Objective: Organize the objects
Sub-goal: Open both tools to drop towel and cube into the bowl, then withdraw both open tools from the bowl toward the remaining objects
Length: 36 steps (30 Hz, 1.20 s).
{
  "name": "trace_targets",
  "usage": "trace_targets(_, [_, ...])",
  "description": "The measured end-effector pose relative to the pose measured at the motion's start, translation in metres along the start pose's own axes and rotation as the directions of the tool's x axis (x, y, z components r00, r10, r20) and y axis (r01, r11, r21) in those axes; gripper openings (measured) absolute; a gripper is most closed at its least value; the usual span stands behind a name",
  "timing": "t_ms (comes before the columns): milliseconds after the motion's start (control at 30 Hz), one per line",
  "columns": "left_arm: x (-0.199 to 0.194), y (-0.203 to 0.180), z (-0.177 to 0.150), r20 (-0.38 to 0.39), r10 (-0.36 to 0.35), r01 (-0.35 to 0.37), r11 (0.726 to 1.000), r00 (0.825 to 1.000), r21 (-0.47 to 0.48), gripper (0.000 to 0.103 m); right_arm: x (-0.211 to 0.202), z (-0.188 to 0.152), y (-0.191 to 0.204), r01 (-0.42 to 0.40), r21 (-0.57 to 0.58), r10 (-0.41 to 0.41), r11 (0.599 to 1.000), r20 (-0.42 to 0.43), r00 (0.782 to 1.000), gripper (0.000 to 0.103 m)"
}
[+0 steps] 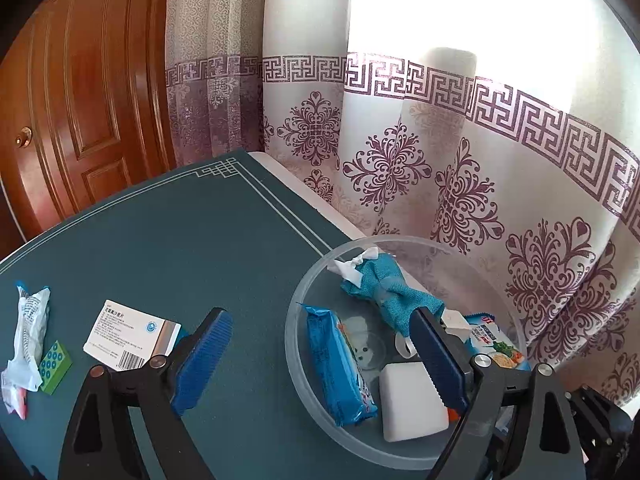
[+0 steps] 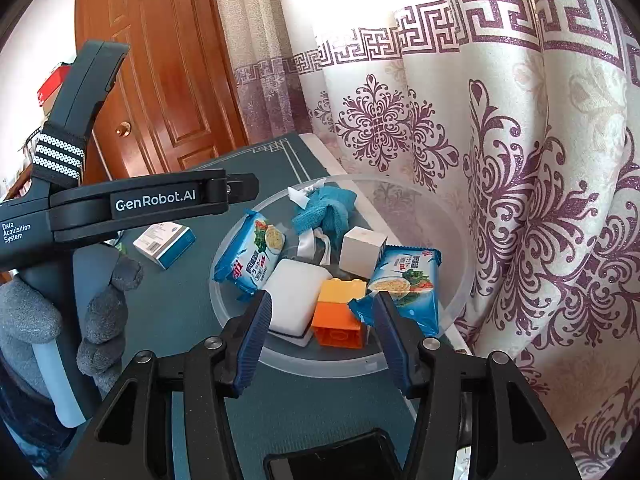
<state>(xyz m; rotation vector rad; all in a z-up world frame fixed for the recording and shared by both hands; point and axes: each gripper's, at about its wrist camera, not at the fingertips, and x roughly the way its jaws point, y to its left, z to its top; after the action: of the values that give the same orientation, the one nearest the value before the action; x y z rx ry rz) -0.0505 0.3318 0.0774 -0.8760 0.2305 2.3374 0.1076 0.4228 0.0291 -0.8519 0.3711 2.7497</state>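
Observation:
A clear plastic bowl sits at the right edge of the dark green table. It holds a blue noodle packet, a white sponge, a teal cloth and a second packet. My left gripper hangs wide open over the bowl's left side, its pads touching nothing. In the right wrist view my right gripper stands open at the near rim of the bowl. An orange and yellow brick and the white sponge lie just beyond it, untouched.
On the table left of the bowl lie a medicine box, a green brick and a crumpled wrapper. A patterned curtain hangs close behind the bowl. A wooden door stands at the back left. A gloved hand holds the left tool.

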Motion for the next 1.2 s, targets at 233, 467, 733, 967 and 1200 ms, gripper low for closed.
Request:
trace_targets(233, [-0.01,0.009,-0.007,0.006,0.046,-0.046,0.999,0.999,0.008,0.102,-0.004,0.0,0.01,-0.013,-0.017,0.013,1.0,0.004,1.0,0.055])
trace_targets(467, [-0.017,0.033,-0.016,-0.003,0.101,-0.101,0.995,0.995,-0.016,0.102,-0.005,-0.003,0.024,-0.04,-0.043,0.04,0.998,-0.001,0.999,0.056])
trace_targets(733, [-0.028,0.077,-0.028,-0.009,0.196,-0.196,0.978,0.98,-0.071,0.102,-0.003,-0.008,0.041,-0.066,-0.065,0.065,0.996,-0.016,0.998,0.058])
trace_targets(967, [-0.038,0.122,-0.034,-0.022,0.257,-0.258,0.955,0.966,-0.148,0.102,0.001,-0.013,0.06,-0.09,-0.078,0.088,0.993,-0.032,0.996,0.059])
trace_targets(1200, [-0.049,0.167,-0.038,-0.031,0.319,-0.318,0.923,0.947,-0.216,0.102,0.006,-0.01,0.084,-0.118,-0.099,0.114,0.988,-0.043,0.993,0.06])
